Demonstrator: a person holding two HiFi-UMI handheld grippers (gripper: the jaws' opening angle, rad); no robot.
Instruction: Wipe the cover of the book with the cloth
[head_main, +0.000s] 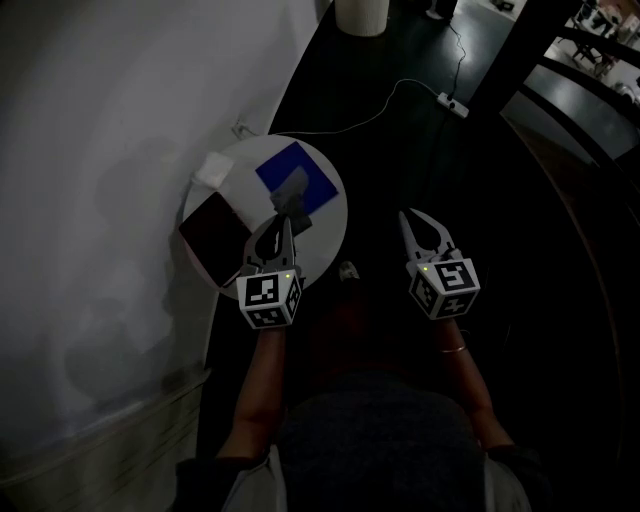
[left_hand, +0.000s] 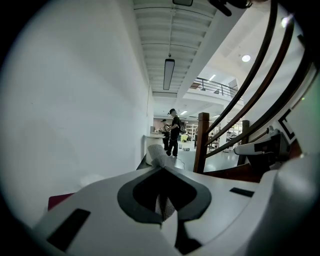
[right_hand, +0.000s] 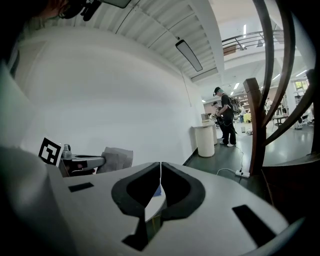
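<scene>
A blue book (head_main: 318, 182) lies on a small round white table (head_main: 335, 228). A grey cloth (head_main: 293, 190) hangs over the book's near part, pinched in my left gripper (head_main: 287, 216), which is shut on it. In the left gripper view the cloth (left_hand: 161, 156) sticks up from between the closed jaws. My right gripper (head_main: 408, 216) is shut with nothing in it and hovers over the dark floor to the right of the table. From the right gripper view I see the left gripper (right_hand: 82, 161) holding the cloth (right_hand: 116, 159).
A dark red book (head_main: 214, 236) and a white object (head_main: 213, 168) also lie on the table, by the white wall. A white bin (head_main: 362, 14), a power strip (head_main: 452, 102) with its cable and a wooden stair railing (left_hand: 202, 142) stand beyond. People (left_hand: 173, 131) stand far down the hall.
</scene>
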